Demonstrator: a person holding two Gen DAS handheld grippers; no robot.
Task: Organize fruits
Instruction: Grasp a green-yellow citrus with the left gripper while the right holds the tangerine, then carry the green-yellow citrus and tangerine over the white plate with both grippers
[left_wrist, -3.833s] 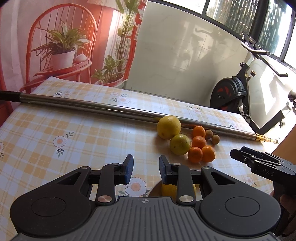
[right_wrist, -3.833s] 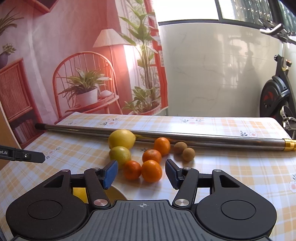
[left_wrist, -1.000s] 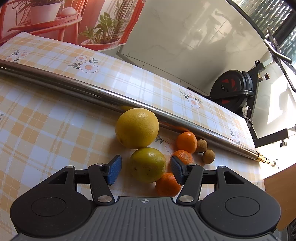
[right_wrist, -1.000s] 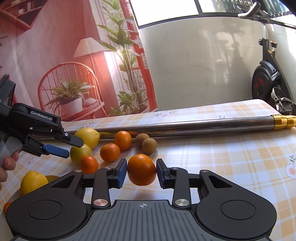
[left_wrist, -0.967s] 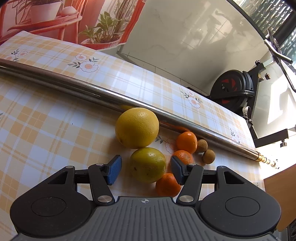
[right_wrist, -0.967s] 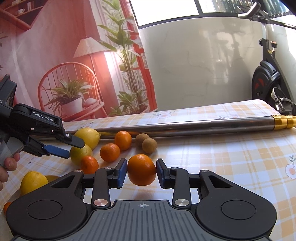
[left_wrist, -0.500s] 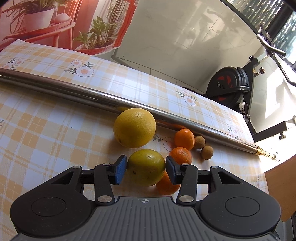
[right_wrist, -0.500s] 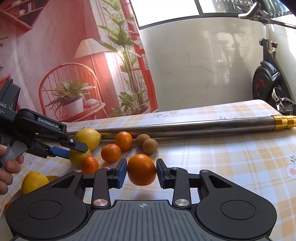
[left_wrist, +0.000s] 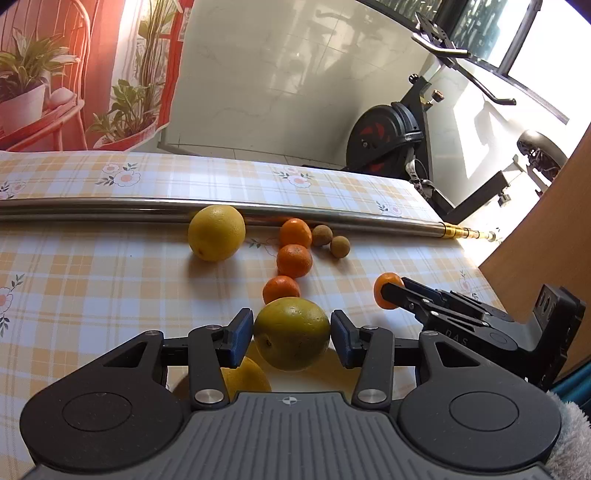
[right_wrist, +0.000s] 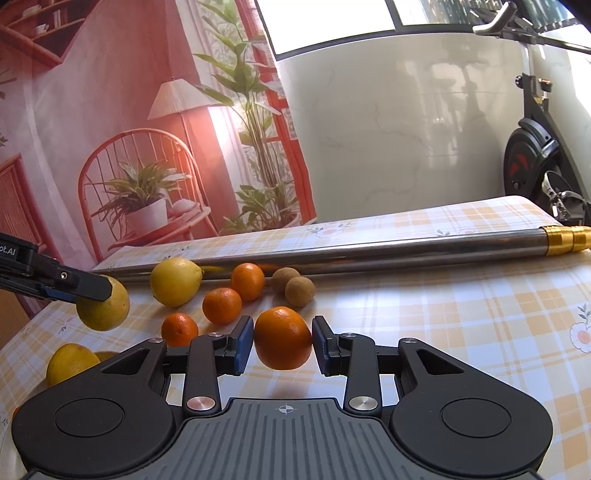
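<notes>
My left gripper (left_wrist: 291, 338) is shut on a green-yellow citrus fruit (left_wrist: 291, 334) and holds it above the table; it also shows in the right wrist view (right_wrist: 105, 310). Below it lies a yellow fruit (left_wrist: 245, 376) on a pale plate (left_wrist: 332, 373). My right gripper (right_wrist: 283, 341) is shut on an orange mandarin (right_wrist: 283, 338), lifted off the table; the mandarin also shows in the left wrist view (left_wrist: 386, 291). On the table lie a big yellow fruit (left_wrist: 217, 232), three mandarins (left_wrist: 294, 260) and two small brown fruits (left_wrist: 334, 240).
A long steel pole (left_wrist: 110, 212) with a gold tip (right_wrist: 565, 240) lies across the checked tablecloth (left_wrist: 74, 277) behind the fruit. An exercise bike (left_wrist: 399, 136) stands beyond the table's far edge. A wooden panel (left_wrist: 546, 236) stands at the right.
My left gripper closed on the green-yellow fruit and lifted it back toward the plate. My right gripper still holds its mandarin, raised slightly.
</notes>
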